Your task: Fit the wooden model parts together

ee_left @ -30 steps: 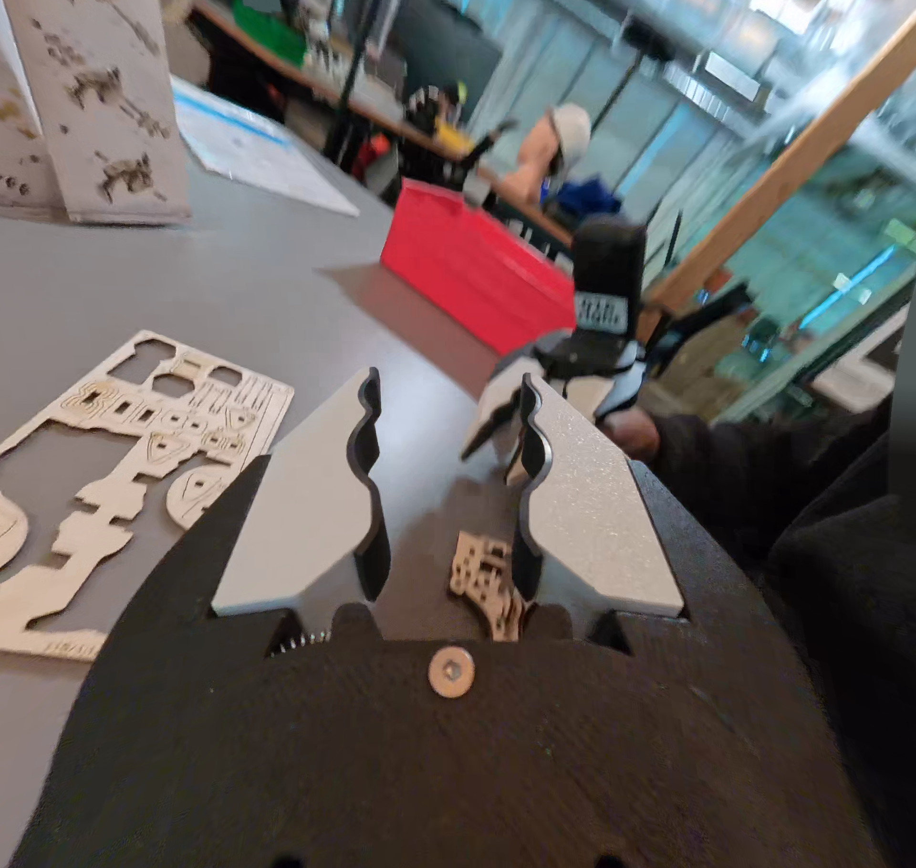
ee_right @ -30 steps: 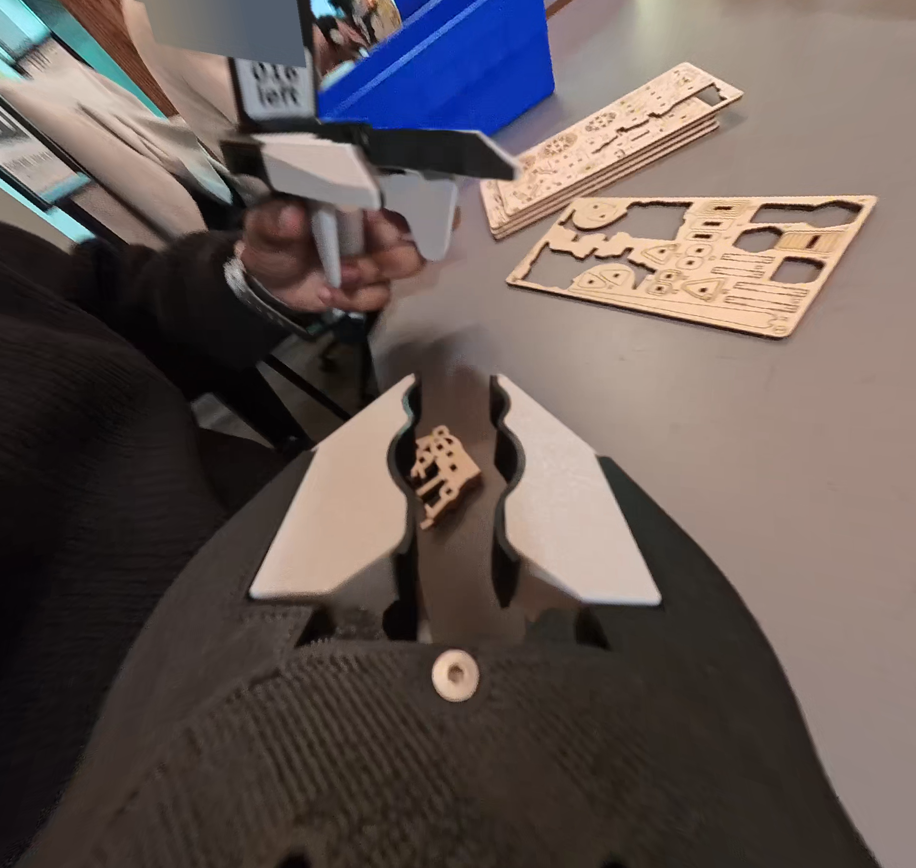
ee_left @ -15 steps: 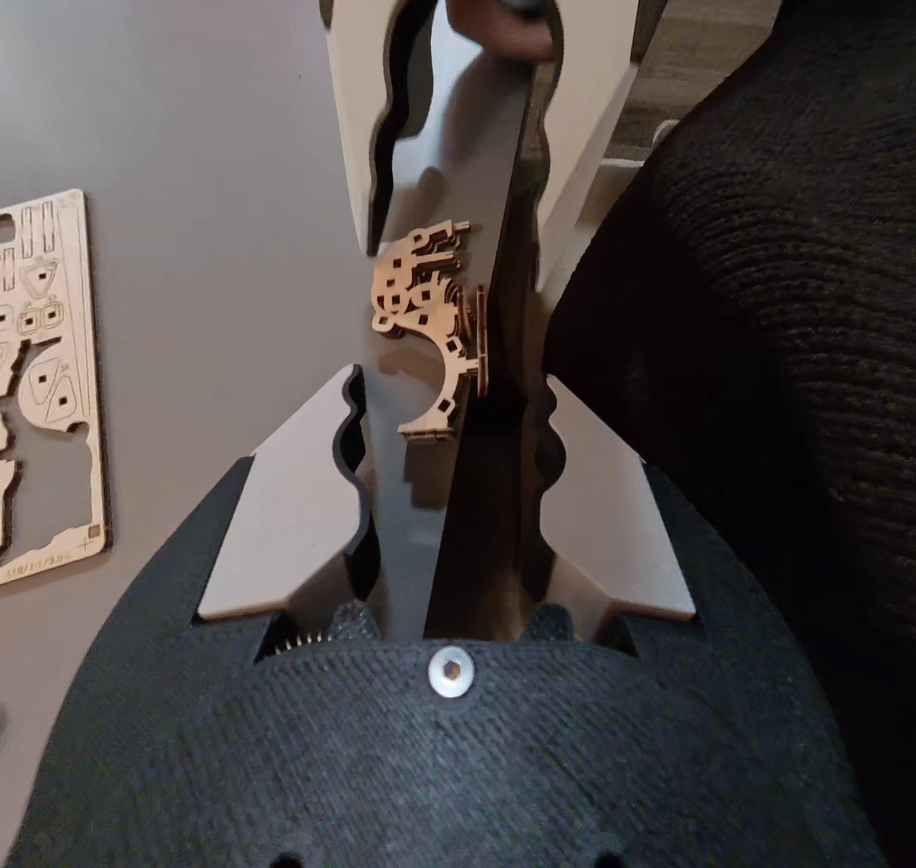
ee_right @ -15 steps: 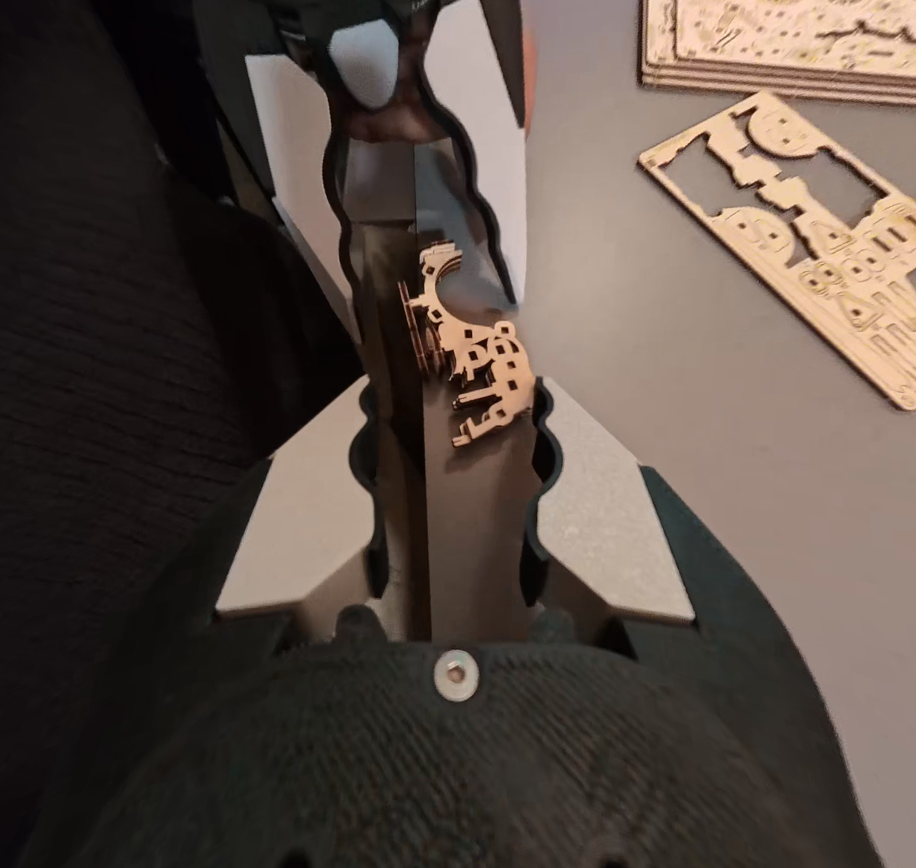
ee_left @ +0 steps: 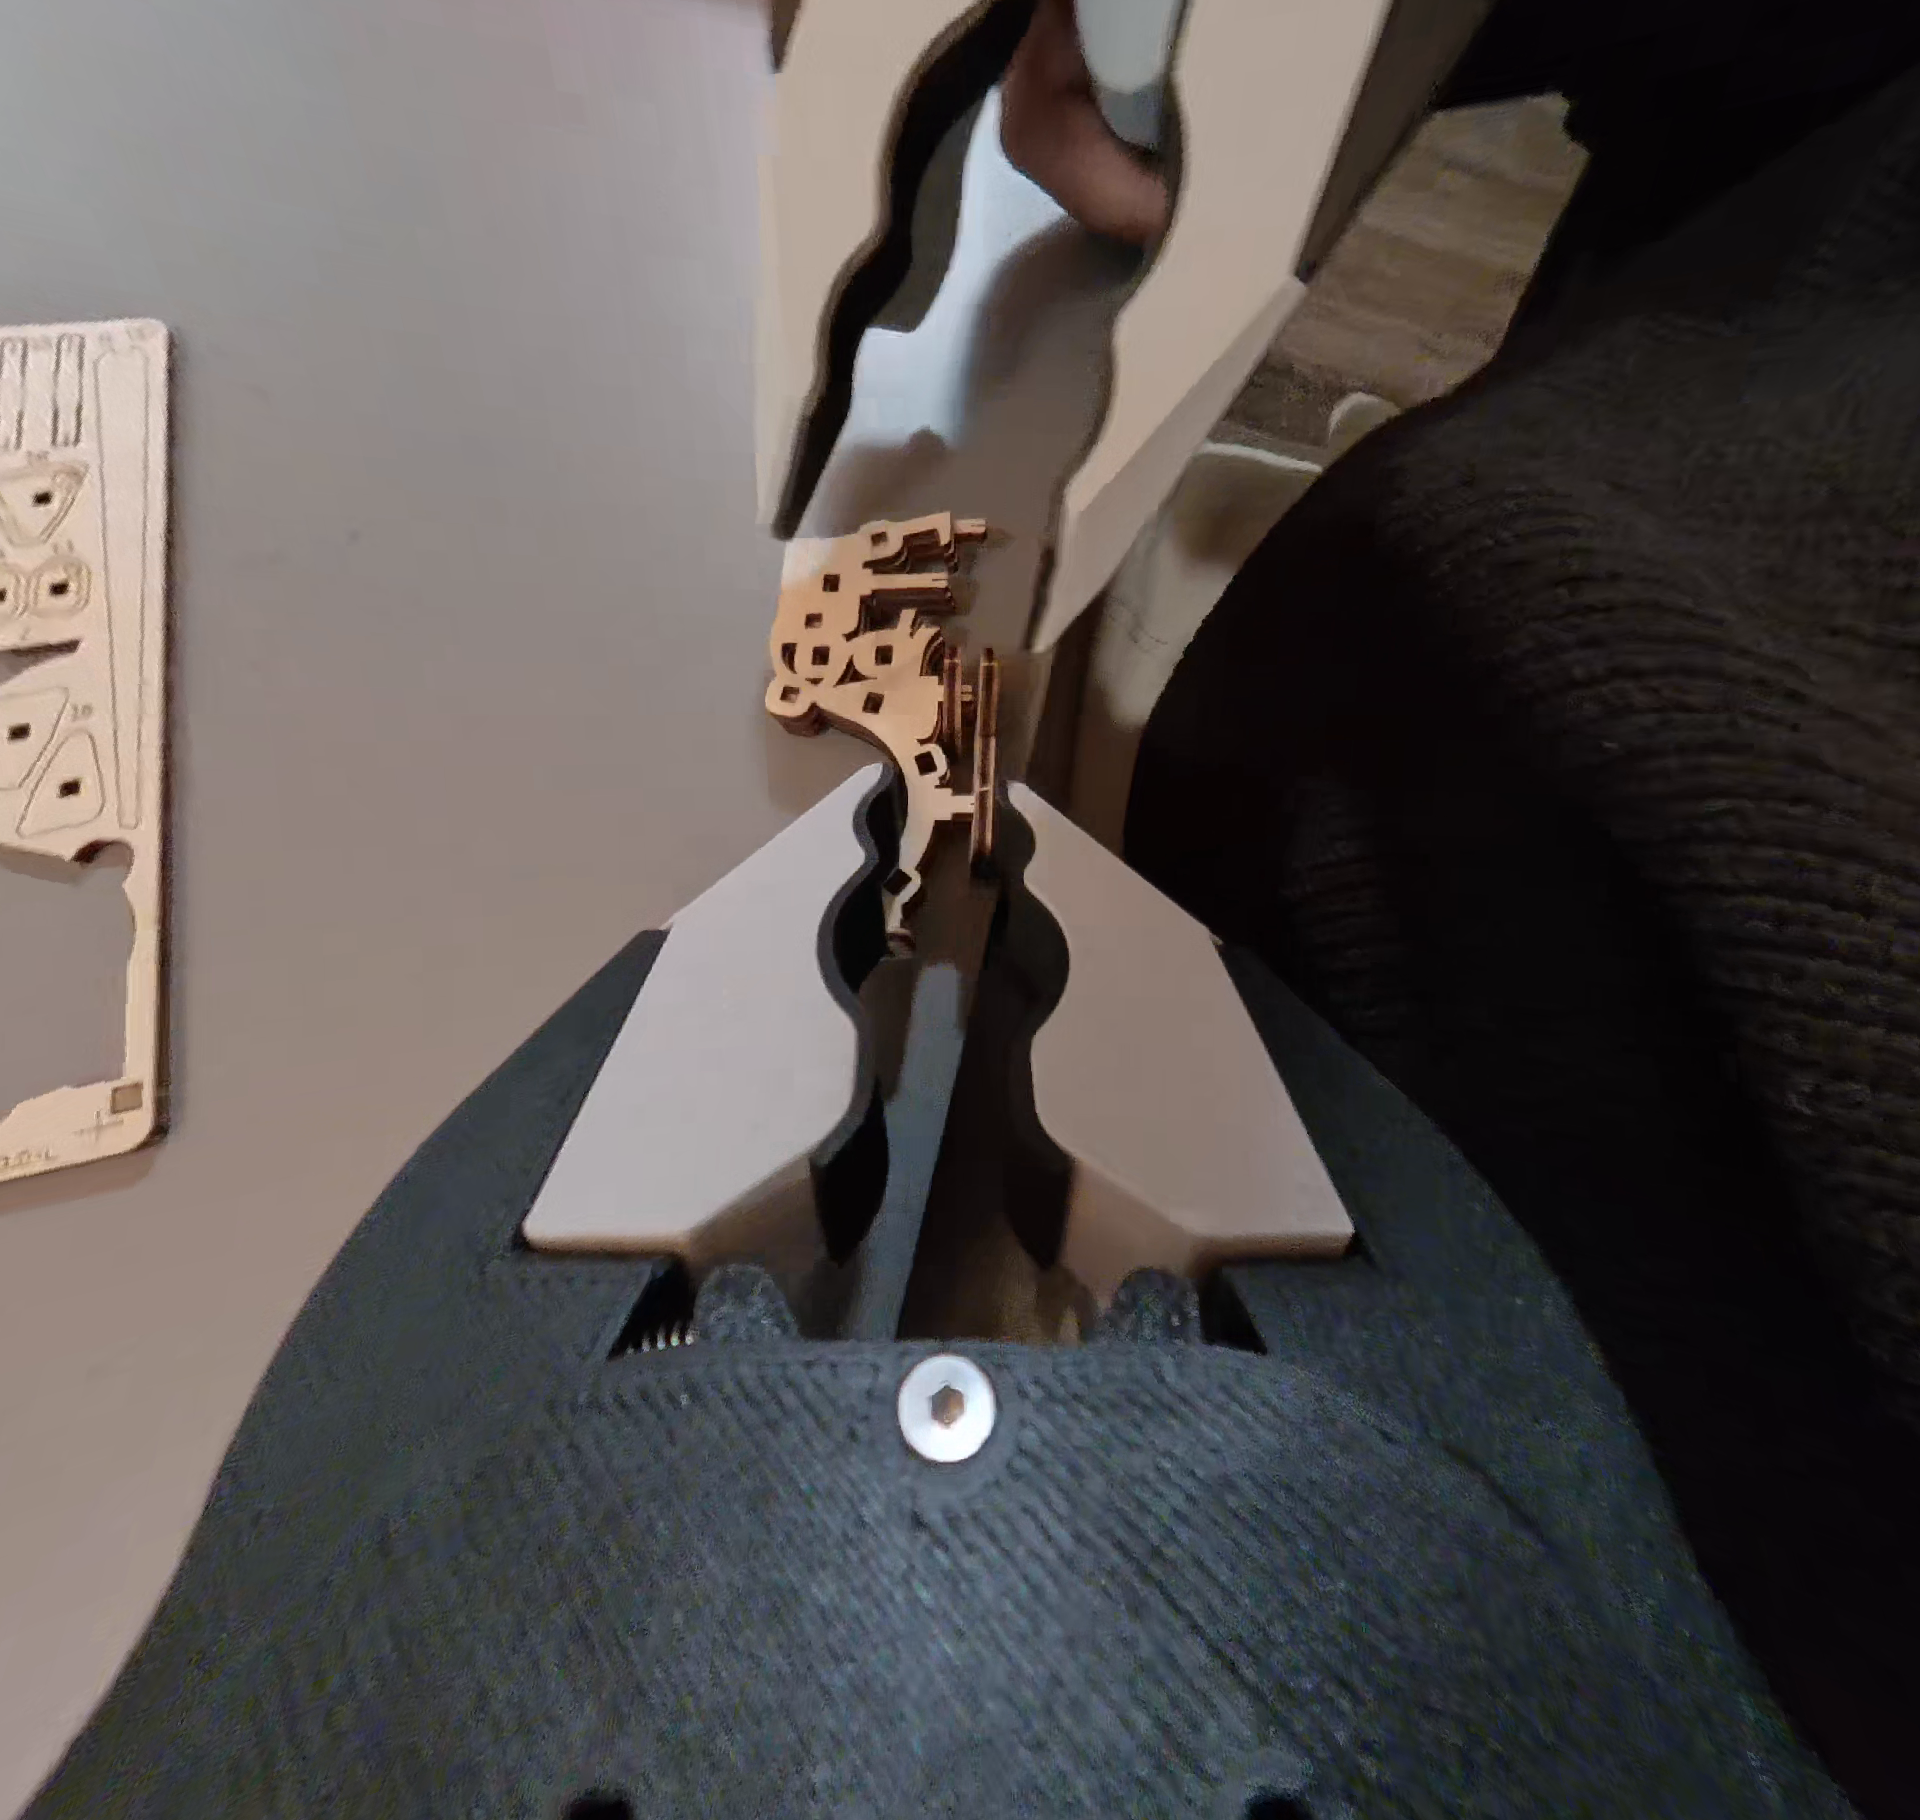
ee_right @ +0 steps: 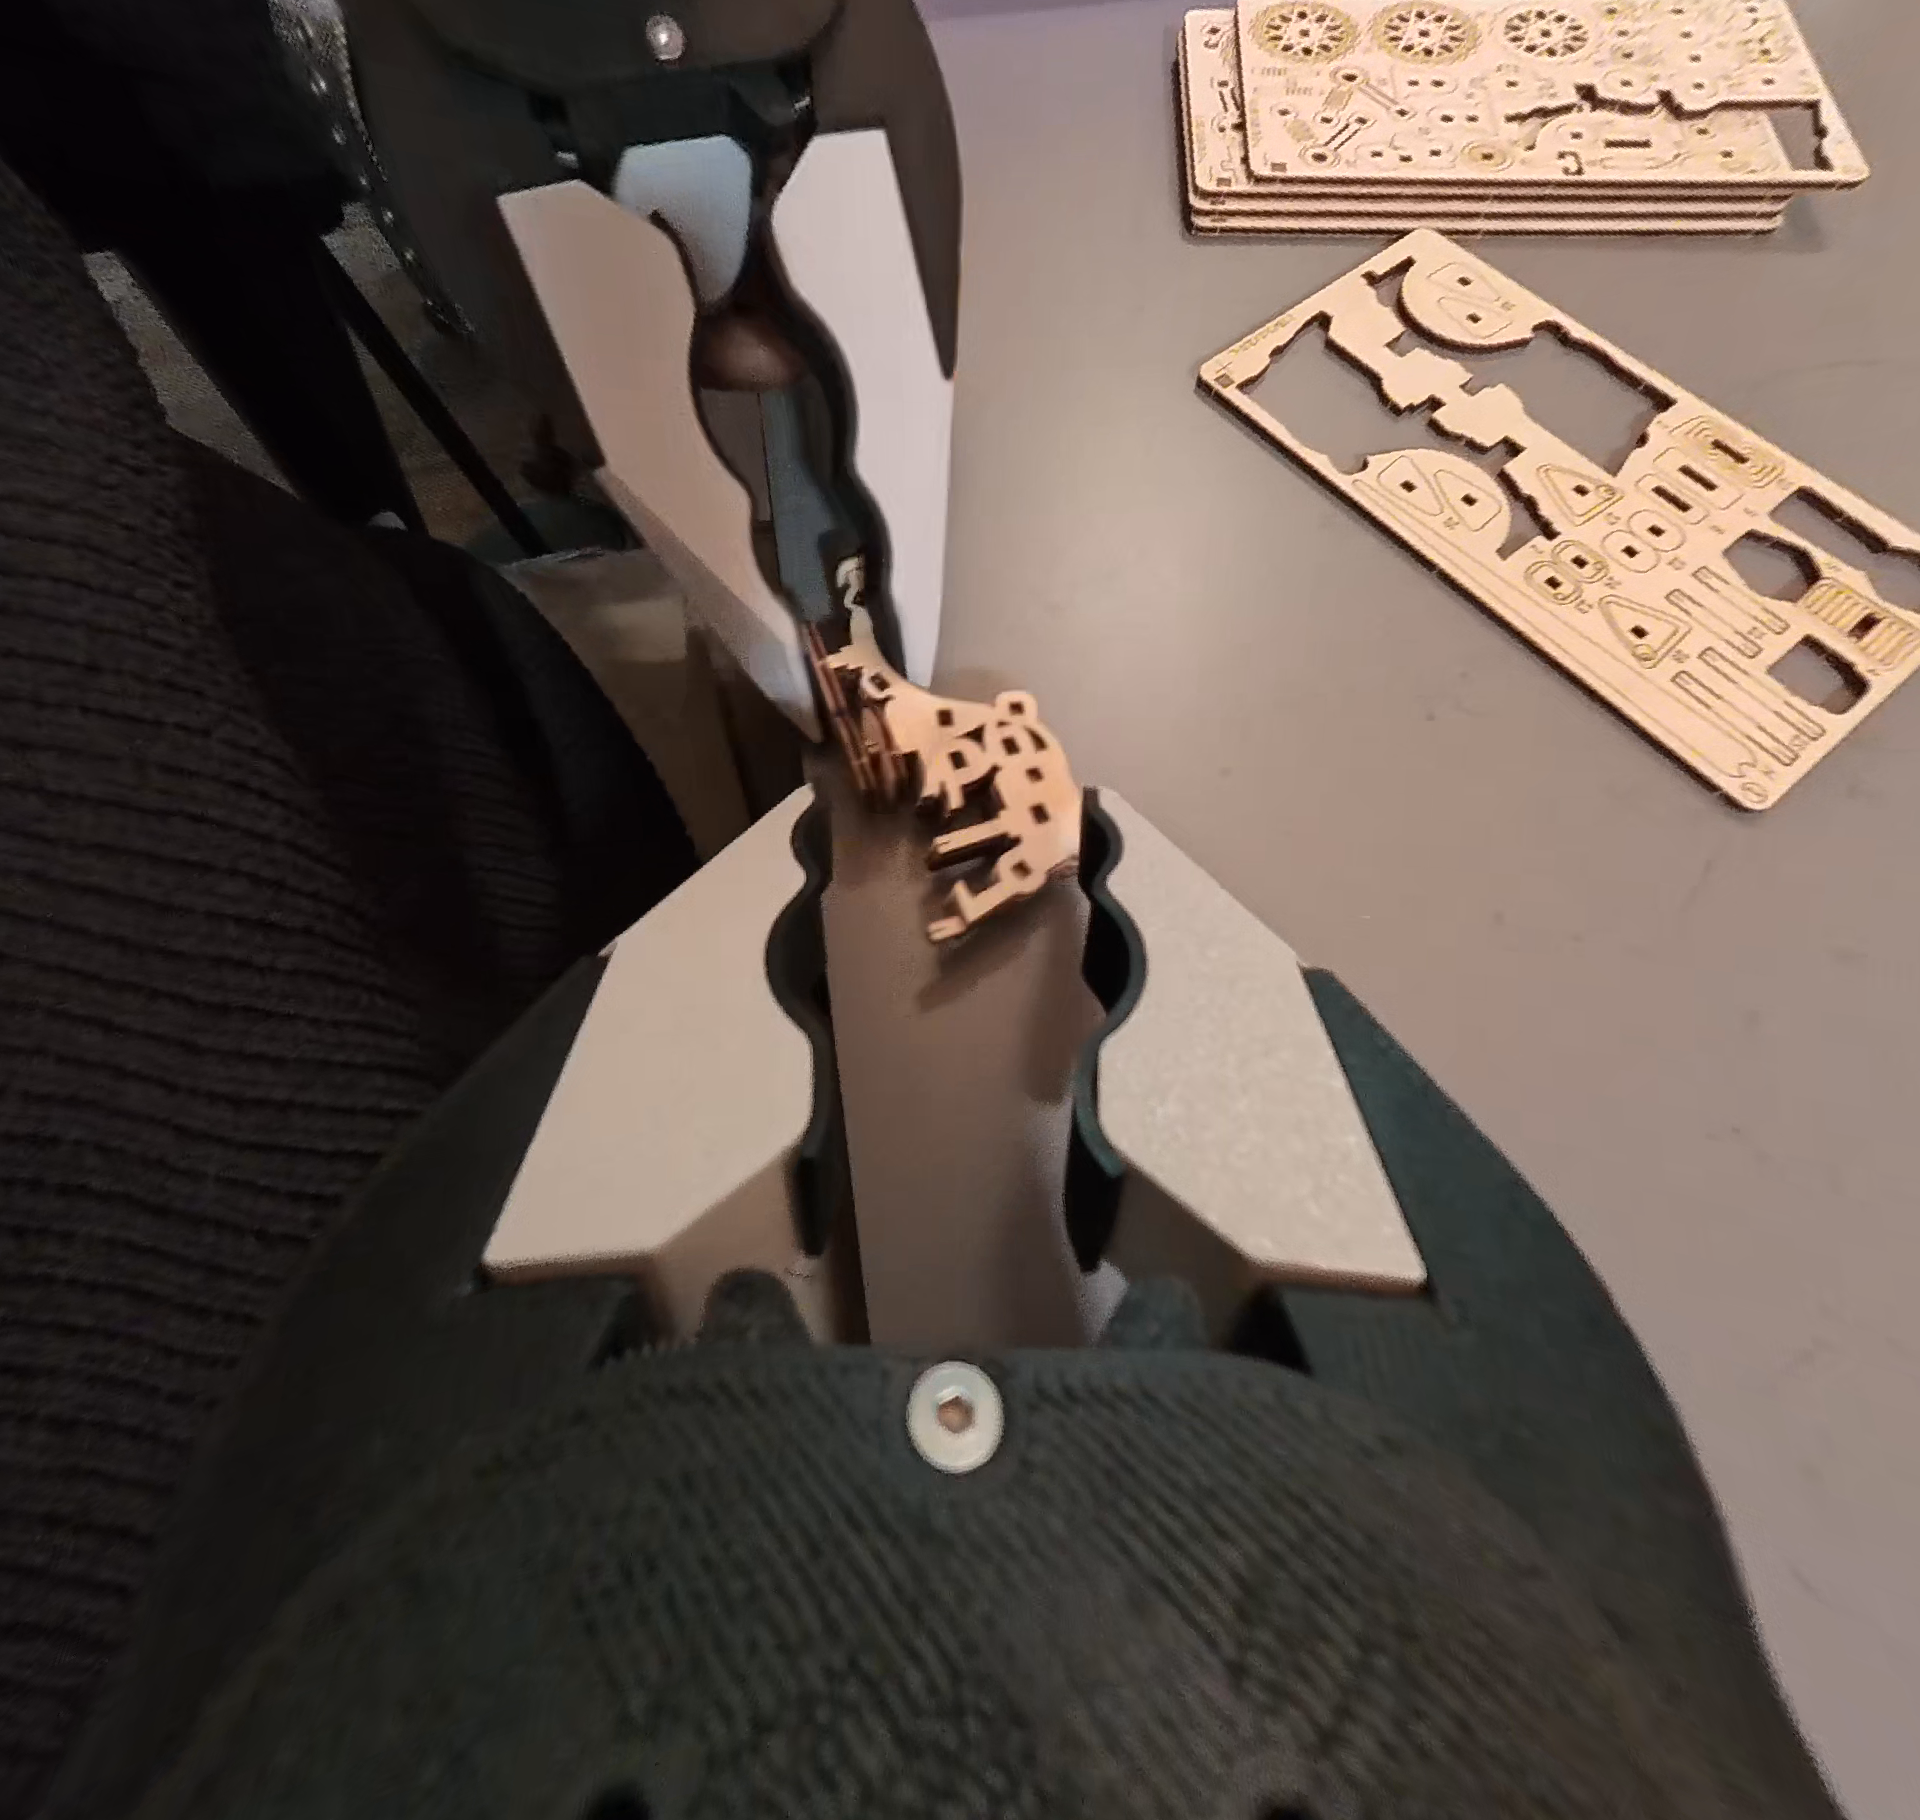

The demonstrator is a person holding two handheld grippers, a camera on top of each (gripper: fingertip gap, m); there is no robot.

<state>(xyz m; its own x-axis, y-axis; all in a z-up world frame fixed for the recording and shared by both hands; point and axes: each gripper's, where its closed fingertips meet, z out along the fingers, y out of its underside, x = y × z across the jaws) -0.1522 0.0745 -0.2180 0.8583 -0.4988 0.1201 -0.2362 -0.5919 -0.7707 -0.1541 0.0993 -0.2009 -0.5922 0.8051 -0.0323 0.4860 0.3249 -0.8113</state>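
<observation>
Left wrist view: left gripper [ee_left: 940,804] pinched onto the narrow curved tail of the wooden model assembly [ee_left: 883,669], fingertips nearly together with the thin upright plates caught between them. Pierced, layered body of assembly projecting beyond the tips, over the grey table [ee_left: 416,420], close to its edge. Facing from above in same view, right gripper [ee_left: 914,565] with jaws spread, one tip just beside the far end of the wood, the other out past the table edge; contact not certain, picture blurred there. Hand [ee_left: 1081,139] glimpsed behind those fingers. Dark knitted sleeve [ee_left: 1558,731] filling the right side. Partly emptied wooden parts sheet [ee_left: 83,731] flat on table at left, well apart. Right wrist view: same spread jaws, assembly [ee_right: 977,783] sitting between the tips, stepped end nearest the right-hand finger [ee_right: 1195,1043], apparently not clamped. Left gripper [ee_right: 821,669] opposite, closed on the far tail. Parts sheet [ee_right: 1558,523] lying to the right on table [ee_right: 1351,1043]; stack of uncut sheets [ee_right: 1507,108] beyond it, near but not touching.
</observation>
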